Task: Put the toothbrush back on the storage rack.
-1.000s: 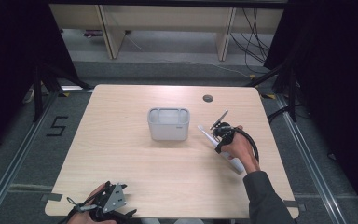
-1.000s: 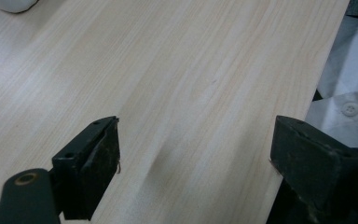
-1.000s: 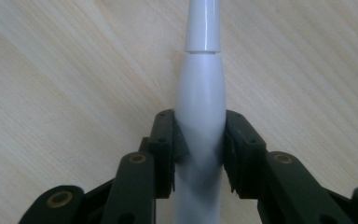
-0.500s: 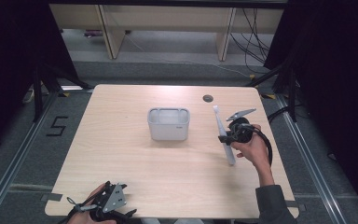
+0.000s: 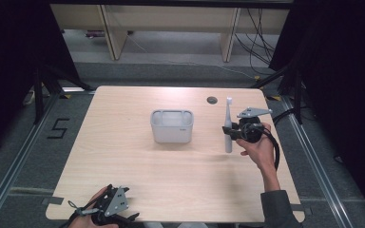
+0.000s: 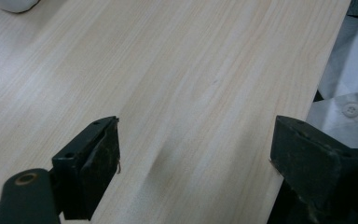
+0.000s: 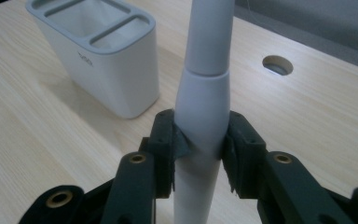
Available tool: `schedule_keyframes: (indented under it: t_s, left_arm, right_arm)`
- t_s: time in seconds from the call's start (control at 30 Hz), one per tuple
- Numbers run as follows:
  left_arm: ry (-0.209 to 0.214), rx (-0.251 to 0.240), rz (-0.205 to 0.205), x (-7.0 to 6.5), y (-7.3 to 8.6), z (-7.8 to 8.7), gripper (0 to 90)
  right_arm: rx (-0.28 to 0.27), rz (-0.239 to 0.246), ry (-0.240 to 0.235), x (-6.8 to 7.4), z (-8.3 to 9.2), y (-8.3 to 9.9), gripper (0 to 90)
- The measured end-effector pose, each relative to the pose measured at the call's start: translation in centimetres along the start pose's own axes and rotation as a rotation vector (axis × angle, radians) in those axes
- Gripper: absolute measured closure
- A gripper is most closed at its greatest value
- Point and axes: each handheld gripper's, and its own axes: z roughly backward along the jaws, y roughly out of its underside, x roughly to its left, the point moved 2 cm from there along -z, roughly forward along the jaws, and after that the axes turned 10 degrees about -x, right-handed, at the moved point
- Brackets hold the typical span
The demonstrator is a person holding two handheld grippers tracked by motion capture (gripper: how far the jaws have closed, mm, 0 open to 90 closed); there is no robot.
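With right tongs (image 5: 229, 131) pinching the toothbrush (image 5: 228, 124) upright near the desk's (image 5: 123, 156) right edge, carry level toward the holder (image 5: 172, 126) at centre; align over a slot before lowering. Left tongs (image 6: 196, 163) spread, idle at near-left corner.

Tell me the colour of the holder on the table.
White, with a grey top rim; the holder shows best in the right gripper view.

The toothbrush (image 7: 204, 93) runs off the top of the right gripper view, its head cut away — its lower end drops out of the bottom edge too. In the left gripper view a white object (image 6: 14, 4) at the top corner is clipped, too little to identify.
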Motion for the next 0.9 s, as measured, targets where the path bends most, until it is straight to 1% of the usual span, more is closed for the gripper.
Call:
schedule_keyframes:
  t_s: [0.03,0.07,0.1,0.13,0.17,0.2,0.23,0.27,0.3,0.33,0.37,0.4,0.43,0.47,0.5,0.53,0.57,0.6,0.63,0.67,0.7,0.73,0.77,0.8,0.83,0.87,0.9]
  left_arm:
    - [0.0,0.011,-0.013,0.1,0.0,0.0,15.5]
    - [-0.001,0.012,-0.013,0.1,0.0,0.0,15.5]
    - [0.002,0.002,-0.002,0.0,0.0,0.0,15.4]
    - [0.002,0.005,-0.007,0.0,0.0,0.0,15.4]
    - [0.0,0.001,-0.002,0.0,0.0,0.0,15.5]
    - [0.0,0.002,-0.001,0.0,0.0,0.0,15.4]
    - [-0.002,0.011,-0.012,0.1,0.0,0.0,15.4]
    - [-0.001,0.003,-0.003,0.0,0.0,0.0,15.4]
    - [0.002,0.004,-0.004,0.0,0.0,0.0,15.5]
    - [0.0,0.0,-0.002,0.0,0.0,0.0,15.4]
    - [0.0,0.001,-0.001,0.0,0.0,0.0,15.4]
    - [-0.001,0.014,-0.015,0.1,0.0,0.0,15.4]
    - [-0.002,0.013,-0.013,0.1,0.0,0.0,15.5]
    - [0.001,0.007,-0.007,0.1,0.0,0.1,15.5]
    - [0.002,0.005,-0.008,0.1,0.0,0.1,15.5]
    - [0.0,0.001,-0.005,0.0,0.0,0.0,15.4]
    - [0.002,0.002,0.0,0.0,0.0,0.0,15.4]
    - [0.002,0.018,-0.016,0.1,0.0,0.1,15.4]
    - [0.001,0.014,-0.012,0.1,0.0,0.1,15.5]
    - [0.004,0.006,-0.002,0.1,0.0,0.1,15.4]
    - [0.005,0.003,-0.001,0.0,0.0,0.1,15.5]
    - [0.003,0.002,0.001,0.0,0.0,0.0,15.4]
    - [0.002,0.016,-0.014,0.1,0.0,0.1,15.4]
    - [0.002,0.015,-0.011,0.1,0.0,0.1,15.4]
    - [0.001,0.014,-0.011,0.1,0.0,0.1,15.4]
    - [0.005,0.003,0.001,0.0,0.0,0.0,15.4]
    - [0.004,0.001,0.002,0.0,0.0,0.0,15.5]
  right_arm:
    - [0.004,-0.026,-0.008,0.1,0.1,-0.1,66.9]
    - [0.001,-0.042,-0.013,0.2,0.1,-0.1,66.9]
    - [-0.008,-0.056,-0.011,0.3,0.2,-0.2,66.9]
    - [-0.014,-0.051,-0.016,0.3,0.1,-0.2,66.8]
    - [-0.029,-0.035,-0.007,0.2,0.1,-0.2,66.9]
    - [-0.035,-0.034,-0.006,0.2,0.0,-0.3,66.9]
    - [-0.046,-0.034,-0.007,0.1,0.0,-0.3,66.9]
    - [-0.055,-0.033,-0.014,0.1,0.0,-0.4,66.9]
    - [-0.065,-0.021,-0.001,0.0,0.1,-0.5,66.9]
    - [-0.072,-0.018,-0.004,0.0,0.1,-0.6,66.9]
    - [-0.088,-0.045,-0.011,0.2,0.0,-0.6,66.9]
    - [-0.096,-0.022,-0.005,0.1,0.0,-0.8,66.8]
    - [-0.107,-0.016,0.004,0.0,0.1,-0.9,66.8]
    - [-0.121,-0.037,0.004,0.2,0.0,-1.0,66.8]
    - [-0.121,-0.025,-0.004,0.1,0.0,-1.2,66.8]
    - [-0.124,-0.046,-0.006,0.3,0.0,-1.3,66.9]
    - [-0.145,-0.02,0.002,0.2,-0.1,-1.5,66.8]
    - [-0.137,-0.043,0.0,0.4,-0.1,-1.6,66.9]
    - [-0.161,-0.025,0.004,0.3,-0.2,-1.8,66.8]
    - [-0.161,-0.042,0.003,0.4,-0.2,-1.9,66.9]
    - [-0.18,-0.051,0.001,0.6,-0.3,-2.1,66.9]
    - [-0.182,-0.045,-0.01,0.6,-0.4,-2.3,66.8]
    - [-0.19,-0.04,-0.013,0.6,-0.4,-2.4,66.8]
    - [-0.198,-0.041,-0.006,0.7,-0.4,-2.6,66.8]
    - [-0.198,-0.041,-0.015,0.8,-0.5,-2.7,66.8]
    - [-0.204,-0.035,-0.006,0.8,-0.6,-2.8,66.8]
    - [-0.207,-0.043,-0.011,1.1,-0.7,-3.1,66.9]
